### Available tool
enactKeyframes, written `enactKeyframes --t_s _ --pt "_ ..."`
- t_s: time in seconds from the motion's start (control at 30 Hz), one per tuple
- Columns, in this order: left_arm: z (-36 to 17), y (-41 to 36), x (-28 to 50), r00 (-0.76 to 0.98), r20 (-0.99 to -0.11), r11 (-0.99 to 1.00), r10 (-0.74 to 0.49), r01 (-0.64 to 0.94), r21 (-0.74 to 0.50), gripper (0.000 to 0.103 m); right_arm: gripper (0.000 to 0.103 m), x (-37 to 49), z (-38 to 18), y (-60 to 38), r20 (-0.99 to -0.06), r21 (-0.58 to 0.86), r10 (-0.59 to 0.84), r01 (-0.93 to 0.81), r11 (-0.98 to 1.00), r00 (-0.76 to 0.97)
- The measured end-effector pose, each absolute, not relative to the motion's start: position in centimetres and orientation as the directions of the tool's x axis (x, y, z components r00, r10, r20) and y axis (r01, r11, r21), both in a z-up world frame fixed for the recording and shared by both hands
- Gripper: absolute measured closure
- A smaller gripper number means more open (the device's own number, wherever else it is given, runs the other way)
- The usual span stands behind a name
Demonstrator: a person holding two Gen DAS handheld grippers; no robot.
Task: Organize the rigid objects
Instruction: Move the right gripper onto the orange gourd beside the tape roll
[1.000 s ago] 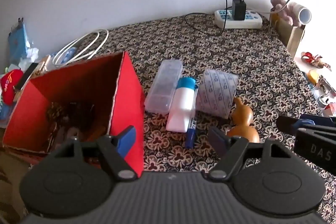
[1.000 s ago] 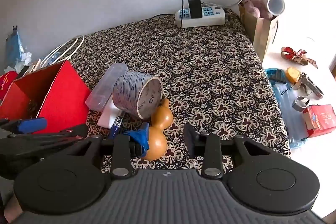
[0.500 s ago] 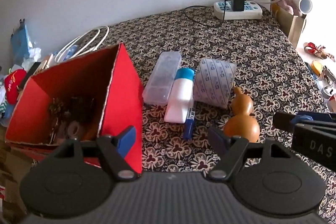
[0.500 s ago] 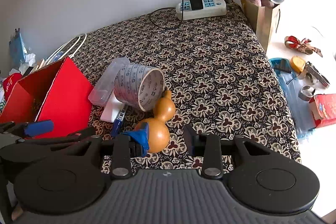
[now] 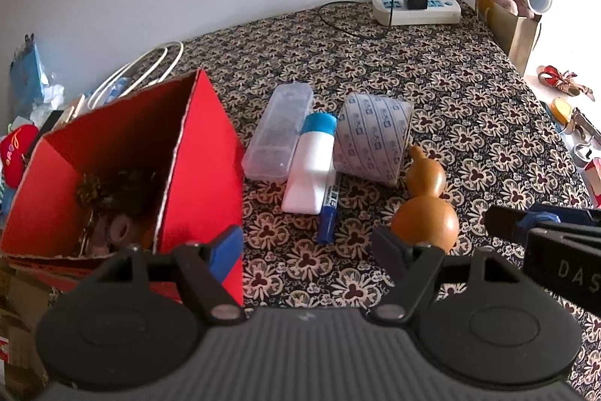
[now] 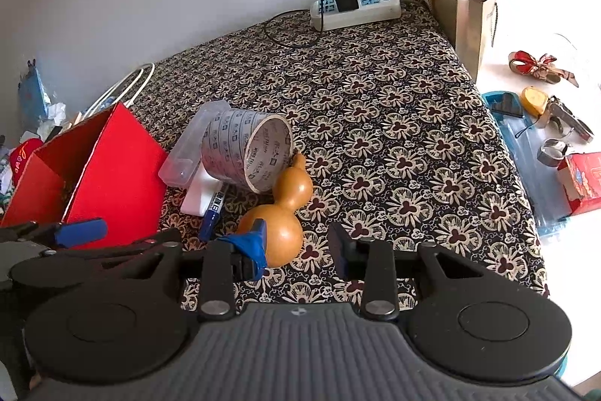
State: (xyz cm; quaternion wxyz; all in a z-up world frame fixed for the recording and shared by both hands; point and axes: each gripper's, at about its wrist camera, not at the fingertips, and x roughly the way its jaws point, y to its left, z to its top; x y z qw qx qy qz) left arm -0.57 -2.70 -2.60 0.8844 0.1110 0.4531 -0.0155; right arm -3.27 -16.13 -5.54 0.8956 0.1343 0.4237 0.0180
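Observation:
A red cardboard box (image 5: 195,175) (image 6: 112,175) with several small items inside stands at the left on the patterned cloth. Beside it lie a clear plastic case (image 5: 280,134), a white bottle with a blue cap (image 5: 313,164), a blue marker (image 5: 328,209), a patterned paper cup (image 5: 375,141) (image 6: 244,149) on its side, and a brown gourd (image 5: 426,209) (image 6: 281,217). My left gripper (image 5: 308,247) is open and empty, above the cloth in front of the marker. My right gripper (image 6: 298,248) is open; the gourd's base lies between its fingers.
A white power strip (image 5: 417,6) with a black charger and cable sits at the back. A brown paper bag (image 6: 469,14) stands at the back right. Clutter lies on the white surface at the right (image 6: 556,123) and beside the box at the left (image 5: 30,100).
Both grippers have drawn back and risen a little, so the objects sit farther off in view. The objects on the cloth have not moved.

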Motion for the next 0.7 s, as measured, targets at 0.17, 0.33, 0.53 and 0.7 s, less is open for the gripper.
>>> enactKeyframes --t_s 0.17,0.33,0.53,0.7 --pt "-3.1 -2.7 -0.7 0.579 -0.812 0.977 0.075 0.123 0.177 0.025 0.084 -3.5 -5.9 -16.1 -0.746 0.269 0.166 0.064 0.961 0.645" --pt "-3.9 -2.6 -0.7 0.564 -0.823 0.978 0.076 0.119 0.172 0.025 0.084 -3.5 -6.6 -16.3 -0.740 0.303 0.195 0.059 0.951 0.644" --pt "-5.2 -2.6 -0.6 0.542 -0.838 0.979 0.066 0.126 0.159 0.025 0.084 -3.3 -7.6 -16.9 -0.744 0.337 0.212 0.082 0.938 0.633" --pt "-6.7 -2.4 -0.2 0.506 -0.860 0.980 0.068 0.127 0.153 0.025 0.084 -3.2 -7.9 -16.9 -0.746 0.343 0.224 0.072 0.937 0.628"
